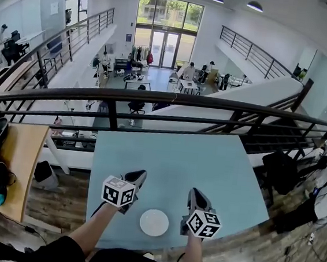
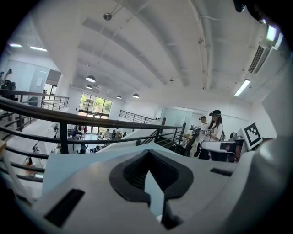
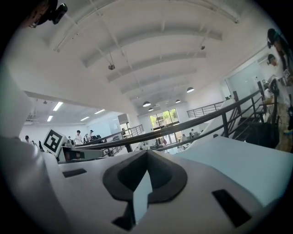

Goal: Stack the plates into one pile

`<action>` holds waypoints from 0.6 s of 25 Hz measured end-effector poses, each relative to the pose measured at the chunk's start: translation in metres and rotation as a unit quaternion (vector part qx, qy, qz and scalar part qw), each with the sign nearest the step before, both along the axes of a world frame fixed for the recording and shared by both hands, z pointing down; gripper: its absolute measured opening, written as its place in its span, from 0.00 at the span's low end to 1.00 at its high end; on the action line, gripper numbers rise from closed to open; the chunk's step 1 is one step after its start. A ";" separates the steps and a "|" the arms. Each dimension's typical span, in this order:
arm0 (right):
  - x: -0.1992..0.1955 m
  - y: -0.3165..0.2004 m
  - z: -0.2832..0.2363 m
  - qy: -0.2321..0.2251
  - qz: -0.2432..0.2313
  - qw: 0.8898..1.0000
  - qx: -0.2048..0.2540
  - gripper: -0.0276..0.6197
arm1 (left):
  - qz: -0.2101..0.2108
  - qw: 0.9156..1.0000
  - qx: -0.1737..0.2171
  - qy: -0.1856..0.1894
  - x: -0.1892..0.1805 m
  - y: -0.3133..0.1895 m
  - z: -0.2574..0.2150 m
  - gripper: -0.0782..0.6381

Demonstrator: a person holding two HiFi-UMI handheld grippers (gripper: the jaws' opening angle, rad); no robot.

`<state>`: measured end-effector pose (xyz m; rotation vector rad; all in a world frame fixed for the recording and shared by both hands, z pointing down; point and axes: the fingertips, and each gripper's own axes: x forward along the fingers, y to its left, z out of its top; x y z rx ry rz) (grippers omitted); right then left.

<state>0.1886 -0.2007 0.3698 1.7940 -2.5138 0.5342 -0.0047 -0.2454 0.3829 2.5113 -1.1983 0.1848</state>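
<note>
A white round plate (image 1: 154, 222) lies on the light blue table (image 1: 178, 158) near its front edge; I cannot tell whether others lie under it. My left gripper (image 1: 139, 175) hovers above the table just left of the plate, its jaws shut and holding nothing. My right gripper (image 1: 194, 193) hovers just right of the plate, also shut and empty. In the left gripper view the shut jaws (image 2: 147, 153) point almost level over the table (image 2: 73, 164) toward the railing. The right gripper view shows shut jaws (image 3: 146, 153) over the same table (image 3: 247, 164). Neither gripper view shows the plate.
A black metal railing (image 1: 155, 100) runs just beyond the table's far edge, with an open hall below. A wooden desk (image 1: 21, 153) with dark bags stands at the left. A black bag (image 1: 281, 169) sits off the table's right. People (image 2: 213, 130) stand to the side.
</note>
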 end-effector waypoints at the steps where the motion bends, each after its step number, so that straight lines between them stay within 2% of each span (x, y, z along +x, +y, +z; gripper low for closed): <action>1: 0.000 -0.002 -0.008 0.002 -0.002 1.000 0.008 0.05 | -0.002 1.000 0.008 0.001 0.000 -0.002 -0.007 0.12; 8: -0.001 -0.003 -0.050 0.005 -0.008 0.998 0.056 0.05 | -0.006 0.998 0.064 0.003 -0.001 -0.005 -0.054 0.12; 15: 0.005 -0.002 -0.086 0.009 -0.002 0.994 0.108 0.05 | -0.013 0.990 0.136 -0.012 0.001 -0.004 -0.095 0.12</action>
